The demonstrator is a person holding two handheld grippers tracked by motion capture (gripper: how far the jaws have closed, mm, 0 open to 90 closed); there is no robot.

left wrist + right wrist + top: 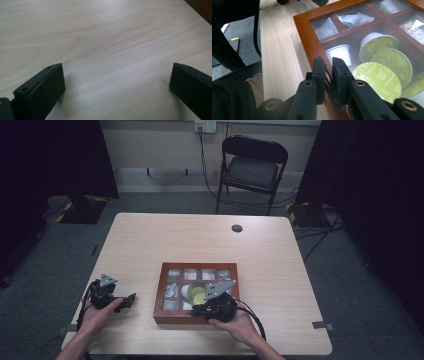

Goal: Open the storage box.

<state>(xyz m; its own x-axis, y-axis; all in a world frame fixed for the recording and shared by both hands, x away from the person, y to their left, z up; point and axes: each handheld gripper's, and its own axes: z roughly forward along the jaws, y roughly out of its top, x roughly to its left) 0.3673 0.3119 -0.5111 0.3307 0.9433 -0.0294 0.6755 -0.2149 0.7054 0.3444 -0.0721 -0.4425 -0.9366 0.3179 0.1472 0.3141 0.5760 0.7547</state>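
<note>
The wooden box [160,292] lies on the near half of the table [150,240], just right of its middle, and the right tool [328,65] sits at the box's near edge. In the right gripper view its two black jaws stand almost together, pinched on a small shiny metal latch [327,76] at the front rim of the box [304,30]; the latch is partly hidden between the jaws, so its exact shape is hard to tell. In the high view the right tool [216,306] covers the near right corner of the box, with the person's right hand [239,325] behind it.

The box is shallow and rectangular, of reddish-brown polished wood, with a glass lid framed in the same wood and thin wooden dividers that split it into compartments. Under the glass lie round coffee capsules [377,77] with flat green foil tops and white plastic cups, and paper sachets [352,18] in the far compartments.

The left tool [112,300] rests well apart from the box, near the table's left edge, held in the left hand [97,317]. In the left gripper view the left tool [116,85] has its matt black jaws spread wide, with bare pale wood-grain table [105,37] between them.
</note>
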